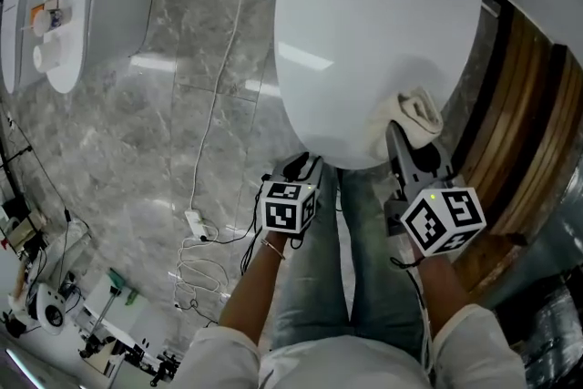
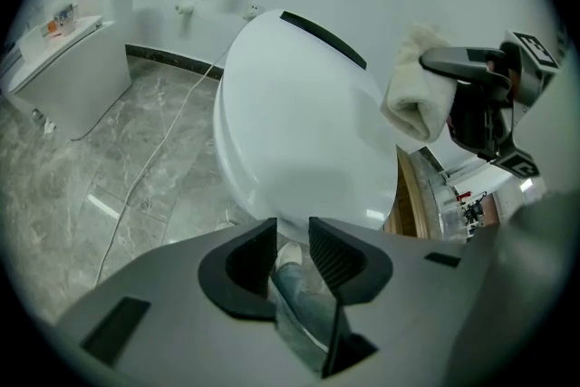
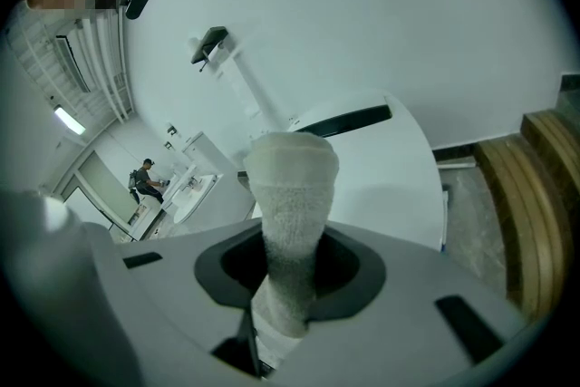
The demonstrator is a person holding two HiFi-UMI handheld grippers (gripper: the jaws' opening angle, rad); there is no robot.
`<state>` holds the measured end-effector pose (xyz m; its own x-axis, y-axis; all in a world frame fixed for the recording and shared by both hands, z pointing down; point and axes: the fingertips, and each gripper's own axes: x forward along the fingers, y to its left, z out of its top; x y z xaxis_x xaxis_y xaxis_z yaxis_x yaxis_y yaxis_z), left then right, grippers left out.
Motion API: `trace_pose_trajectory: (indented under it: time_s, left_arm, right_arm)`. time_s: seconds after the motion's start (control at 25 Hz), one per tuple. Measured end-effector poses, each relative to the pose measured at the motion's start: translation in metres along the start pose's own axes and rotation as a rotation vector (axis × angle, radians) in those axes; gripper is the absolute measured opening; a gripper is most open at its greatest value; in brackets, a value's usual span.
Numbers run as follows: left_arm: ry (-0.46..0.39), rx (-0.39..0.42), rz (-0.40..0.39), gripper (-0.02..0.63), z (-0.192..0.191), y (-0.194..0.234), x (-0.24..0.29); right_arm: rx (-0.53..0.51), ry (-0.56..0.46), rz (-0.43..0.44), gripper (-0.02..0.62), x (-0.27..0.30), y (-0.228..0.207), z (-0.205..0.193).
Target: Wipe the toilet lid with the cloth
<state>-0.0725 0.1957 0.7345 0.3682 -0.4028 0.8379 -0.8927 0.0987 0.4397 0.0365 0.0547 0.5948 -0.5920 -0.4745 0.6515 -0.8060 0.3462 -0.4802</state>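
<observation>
1 closed white toilet lid fills the middle, its near rim partly hidden by 2 grippers. The right gripper clamps 1 rolled white cloth over the lid's near right edge, contact unclear; the left gripper stands half open, empty.
</observation>
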Motion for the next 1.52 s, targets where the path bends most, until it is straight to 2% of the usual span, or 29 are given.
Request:
trace_pose_trajectory:
  time_s: [0.16, 0.28, 0.36, 0.48, 0.64, 0.72, 0.8, 0.92, 1.16, 1.36, 1.52]
  left_arm:
    - [0.044, 0.016, 0.003, 0.121, 0.004, 0.000, -0.005]
    - [0.032, 0.022, 0.008, 0.104, 0.032, -0.009, -0.021]
    - [-0.024, 0.029, 0.034, 0.073, 0.072, -0.015, -0.038]
    - [-0.167, 0.048, 0.096, 0.022, 0.158, -0.017, -0.062]
    - [-0.344, 0.082, 0.185, 0.012, 0.279, -0.005, -0.067]
    - [-0.364, 0.109, 0.201, 0.012, 0.325, 0.007, -0.056]
    - [-0.338, 0.116, 0.186, 0.012, 0.355, 0.023, -0.042]
    - [-0.285, 0.113, 0.166, 0.012, 0.376, 0.047, -0.027]
    - [-0.276, 0.175, 0.199, 0.012, 0.389, 0.064, -0.011]
    - [-0.250, 0.204, 0.149, 0.012, 0.388, 0.027, 0.009]
    - [-0.209, 0.246, 0.084, 0.012, 0.376, -0.023, 0.037]
  right_arm:
    - [-0.023, -0.004, -0.006, 0.097, 0.009, 0.001, 0.010]
    - [-0.046, -0.009, -0.009, 0.097, 0.017, 0.006, 0.032]
    - [-0.044, -0.003, -0.007, 0.097, 0.023, 0.012, 0.050]
    - [0.003, 0.024, 0.006, 0.097, 0.047, 0.024, 0.076]
    - [0.032, 0.086, 0.019, 0.097, 0.114, 0.042, 0.110]
    - [0.052, 0.111, 0.028, 0.097, 0.155, 0.052, 0.123]
    - [0.078, 0.132, 0.036, 0.097, 0.191, 0.058, 0.133]
    - [0.086, 0.145, 0.041, 0.097, 0.230, 0.062, 0.139]
    - [0.129, 0.181, 0.044, 0.097, 0.263, 0.066, 0.131]
    - [0.130, 0.195, -0.006, 0.097, 0.249, 0.031, 0.131]
    - [0.177, 0.169, -0.057, 0.097, 0.214, -0.019, 0.134]
